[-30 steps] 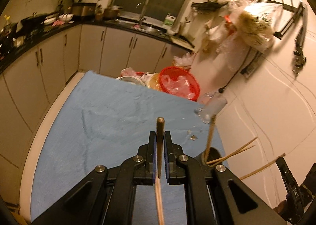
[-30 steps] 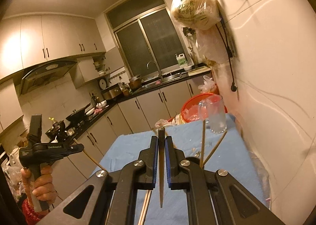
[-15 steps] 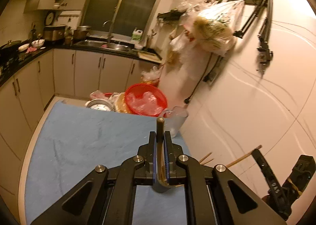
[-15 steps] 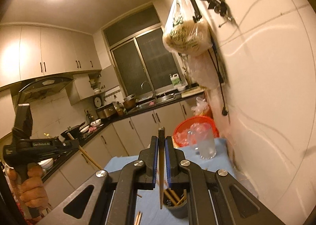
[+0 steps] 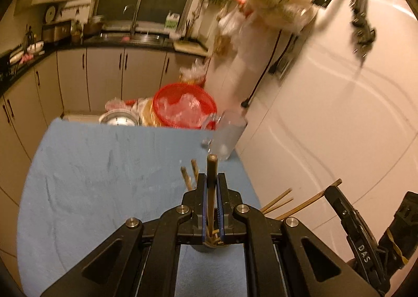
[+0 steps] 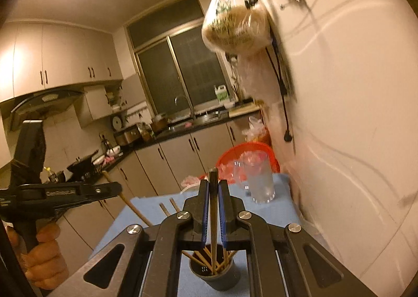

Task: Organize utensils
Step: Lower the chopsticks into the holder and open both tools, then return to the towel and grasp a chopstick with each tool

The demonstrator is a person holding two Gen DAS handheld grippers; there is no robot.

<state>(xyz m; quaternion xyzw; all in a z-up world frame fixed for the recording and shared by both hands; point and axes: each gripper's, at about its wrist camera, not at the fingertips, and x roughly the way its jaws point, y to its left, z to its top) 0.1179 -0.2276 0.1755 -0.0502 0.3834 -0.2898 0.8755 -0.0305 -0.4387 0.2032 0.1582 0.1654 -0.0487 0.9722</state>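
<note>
Right wrist view, right gripper (image 6: 214, 200) clamped on chopstick (image 6: 213, 221) over dark cup (image 6: 215, 277), left gripper (image 5: 211, 197) pinching another chopstick (image 5: 210, 187), blue cloth (image 5: 104, 179).

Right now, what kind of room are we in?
A home kitchen, most likely: there's a sink under the window, cabinets, a range hood, and a cup of chopsticks on the table.
</note>
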